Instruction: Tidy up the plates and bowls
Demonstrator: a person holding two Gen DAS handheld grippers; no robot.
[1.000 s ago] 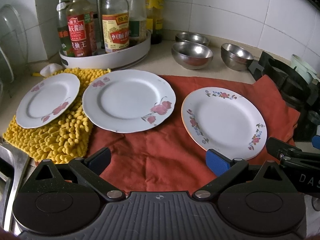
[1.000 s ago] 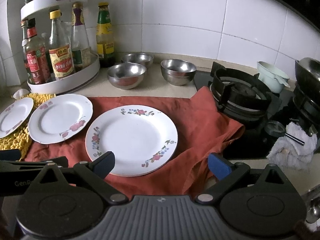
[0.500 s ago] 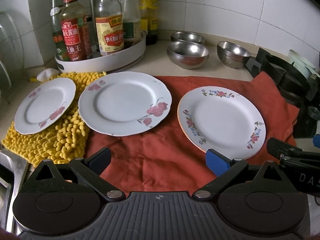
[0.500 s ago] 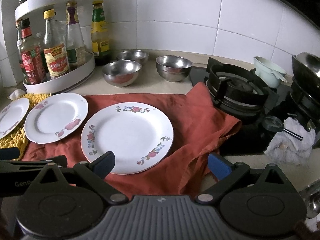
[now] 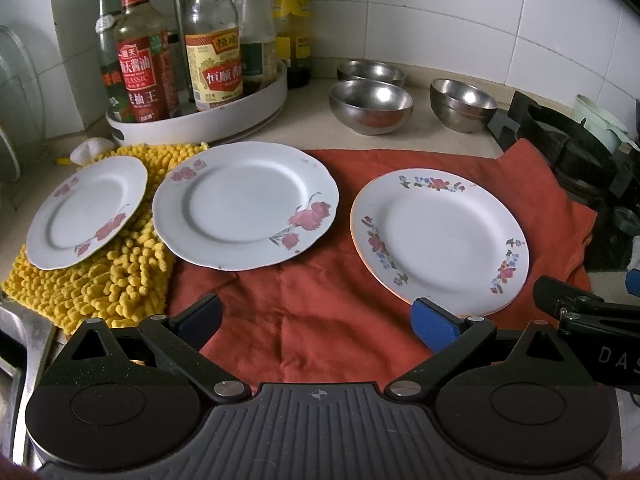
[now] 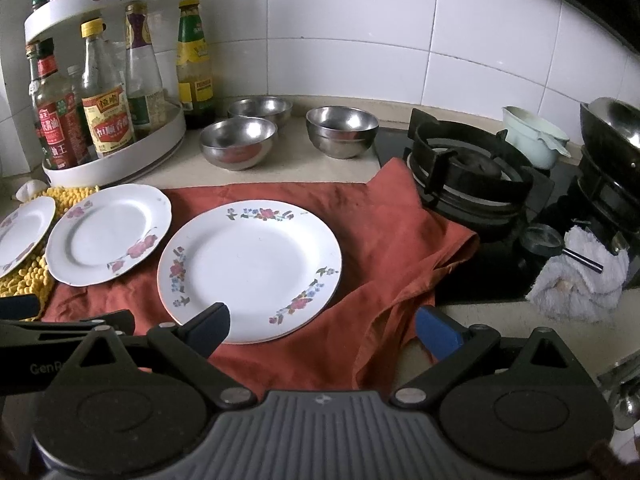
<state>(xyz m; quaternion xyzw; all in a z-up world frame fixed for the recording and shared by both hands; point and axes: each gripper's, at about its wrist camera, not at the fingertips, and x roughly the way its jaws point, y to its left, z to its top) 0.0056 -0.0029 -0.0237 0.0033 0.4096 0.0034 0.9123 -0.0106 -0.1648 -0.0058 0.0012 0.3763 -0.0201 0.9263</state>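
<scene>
Three white flowered plates lie in a row on the counter. The small plate (image 5: 86, 212) rests on a yellow mat, the scalloped middle plate (image 5: 245, 205) overlaps the mat and red cloth, and the large plate (image 5: 440, 240) (image 6: 250, 270) sits on the red cloth. Three steel bowls (image 5: 371, 106) (image 6: 239, 142) stand behind them near the wall. My left gripper (image 5: 316, 320) is open above the cloth's front, between the middle and large plates. My right gripper (image 6: 322, 330) is open, its left finger over the large plate's near rim. Neither holds anything.
A white turntable rack (image 5: 200, 120) of sauce bottles stands at the back left. A gas hob (image 6: 472, 176) with a black pot (image 6: 612, 128) and a pale green cup (image 6: 532, 140) is on the right, a white rag (image 6: 580, 276) beside it. A sink edge (image 5: 24, 344) lies at the left.
Both grippers have drifted slightly forward and toward the plates, so the plates and bowls look a little nearer. Nothing was grasped or moved.
</scene>
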